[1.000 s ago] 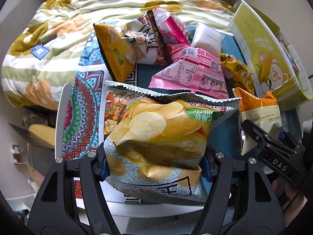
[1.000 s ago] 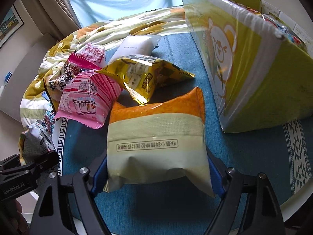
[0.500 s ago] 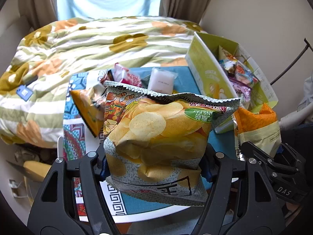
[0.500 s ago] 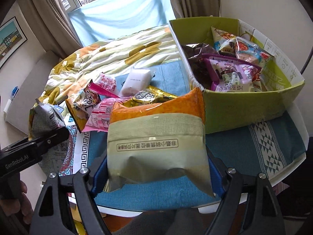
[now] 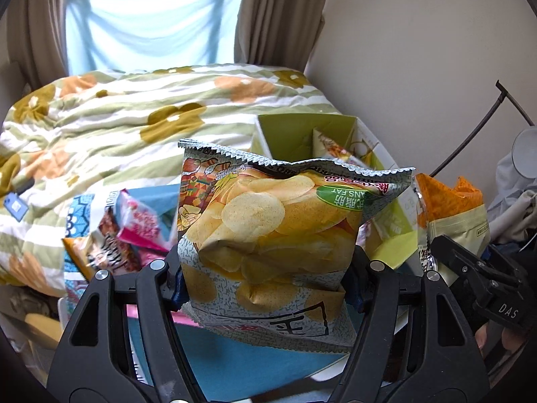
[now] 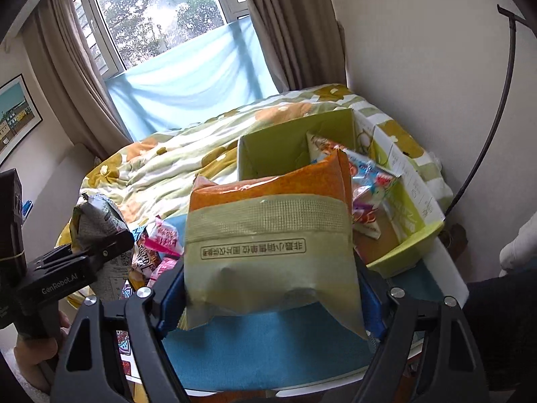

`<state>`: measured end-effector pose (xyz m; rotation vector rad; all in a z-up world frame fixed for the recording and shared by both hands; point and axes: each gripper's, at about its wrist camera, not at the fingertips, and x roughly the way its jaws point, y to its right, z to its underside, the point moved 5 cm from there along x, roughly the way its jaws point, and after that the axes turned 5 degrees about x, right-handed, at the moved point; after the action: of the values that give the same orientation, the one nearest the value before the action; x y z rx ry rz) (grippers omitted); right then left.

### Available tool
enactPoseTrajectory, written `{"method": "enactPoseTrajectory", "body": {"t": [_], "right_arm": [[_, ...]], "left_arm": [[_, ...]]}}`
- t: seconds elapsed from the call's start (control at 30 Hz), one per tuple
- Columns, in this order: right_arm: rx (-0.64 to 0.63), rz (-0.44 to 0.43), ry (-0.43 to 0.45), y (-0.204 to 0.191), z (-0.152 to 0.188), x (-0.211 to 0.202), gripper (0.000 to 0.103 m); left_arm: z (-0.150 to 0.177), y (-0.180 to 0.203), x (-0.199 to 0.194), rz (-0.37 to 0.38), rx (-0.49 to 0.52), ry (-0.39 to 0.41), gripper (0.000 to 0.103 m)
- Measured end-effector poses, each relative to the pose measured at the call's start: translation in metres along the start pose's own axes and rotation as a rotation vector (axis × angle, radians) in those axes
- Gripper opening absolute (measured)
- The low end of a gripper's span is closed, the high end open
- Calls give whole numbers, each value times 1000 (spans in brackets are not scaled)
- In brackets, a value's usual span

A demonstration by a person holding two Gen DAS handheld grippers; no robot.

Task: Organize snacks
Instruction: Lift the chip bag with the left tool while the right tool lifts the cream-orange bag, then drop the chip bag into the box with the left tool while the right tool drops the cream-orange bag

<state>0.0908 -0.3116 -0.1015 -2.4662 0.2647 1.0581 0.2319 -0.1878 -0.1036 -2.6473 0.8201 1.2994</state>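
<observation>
My left gripper (image 5: pixel 266 278) is shut on a potato chip bag (image 5: pixel 275 235), held high above the table. My right gripper (image 6: pixel 272 299) is shut on an orange and beige snack bag (image 6: pixel 268 248), also lifted; this bag shows in the left wrist view (image 5: pixel 449 211) at the right. The green snack box (image 6: pixel 402 255) stands behind both bags with several packets inside; it shows in the left wrist view (image 5: pixel 302 134) too. Pink and brown snack packets (image 5: pixel 131 231) lie on the table at the left.
The table has a blue cloth (image 6: pixel 268 349) with a white edge (image 6: pixel 449 268). A flowered quilt (image 5: pixel 117 127) covers the bed behind it. A wall is close on the right, and a window with curtains is behind the bed.
Both grippers have risen and tilted up with their bags. The table and loose packets have dropped lower in view, and the green box now sits behind the bags.
</observation>
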Motion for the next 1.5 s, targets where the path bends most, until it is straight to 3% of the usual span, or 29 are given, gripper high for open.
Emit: {"method": "enactPoseTrajectory", "body": {"t": [0.13,0.3,0.57,0.63,0.7,0.83,1.03,1.37,1.5], "right_arm": [[-7,-1,9,30,-24,-1,81],[1,-30,6,64,-44,7,81],[-33,-70,-30,106,-72,24,81],[-45,-82,-43,113,-77,29,81],[-52,-98,-60,118,-79,35,81],[-58,-125,-99,125,-76,46,81],[-61,-179,-151,132,-70,61,81],[-145,-231,-201,108,-67,79,82],[-149,-212,-217,106,-62,90,83]], "left_arm": [[-17,45,32,32,15,-17,66],[-27,88,73,17,26,-41,66],[-45,117,129,-41,8,-108,67],[-43,118,137,-65,1,-121,75],[-38,112,137,-102,-14,-119,101],[-23,98,124,-98,-57,-113,102],[2,86,104,-151,-110,-114,102],[21,76,81,-191,-140,-114,102],[30,73,73,-205,-151,-120,102]]}}
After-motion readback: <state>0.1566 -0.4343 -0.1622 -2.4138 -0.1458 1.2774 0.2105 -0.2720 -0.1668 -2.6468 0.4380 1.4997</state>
